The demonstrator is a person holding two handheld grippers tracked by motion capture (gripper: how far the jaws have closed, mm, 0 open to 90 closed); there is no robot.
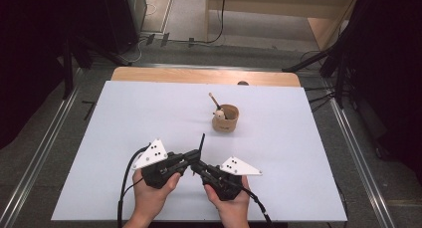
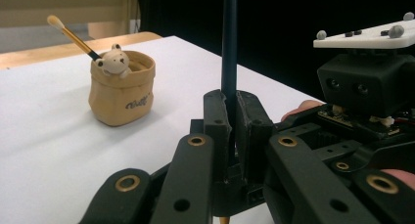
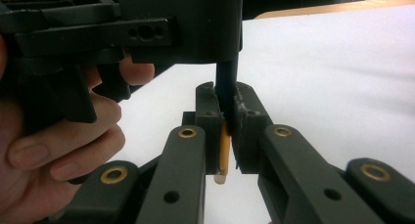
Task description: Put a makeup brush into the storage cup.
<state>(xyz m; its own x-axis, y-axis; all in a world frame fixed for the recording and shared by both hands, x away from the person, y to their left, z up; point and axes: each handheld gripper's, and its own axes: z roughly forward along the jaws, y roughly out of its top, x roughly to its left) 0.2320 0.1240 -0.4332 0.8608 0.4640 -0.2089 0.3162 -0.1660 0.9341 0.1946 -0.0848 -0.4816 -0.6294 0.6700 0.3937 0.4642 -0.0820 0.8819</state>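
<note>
Both grippers' fingers (image 3: 208, 114) around pencil (image 2: 229, 43)

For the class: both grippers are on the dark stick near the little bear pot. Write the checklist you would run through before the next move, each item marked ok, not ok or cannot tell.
1. Left gripper shut on the dark stick: ok.
2. Right gripper shut on the same stick's lower, yellowish end: ok.
3. Stick upright between the jaws, not slipping: cannot tell.
4. Bear pot upright on the white table, apart from both grippers: ok.
5. Room in the pot beside the cotton-tipped stick: cannot tell.
6. Path from grippers to pot free of things: ok.
</note>
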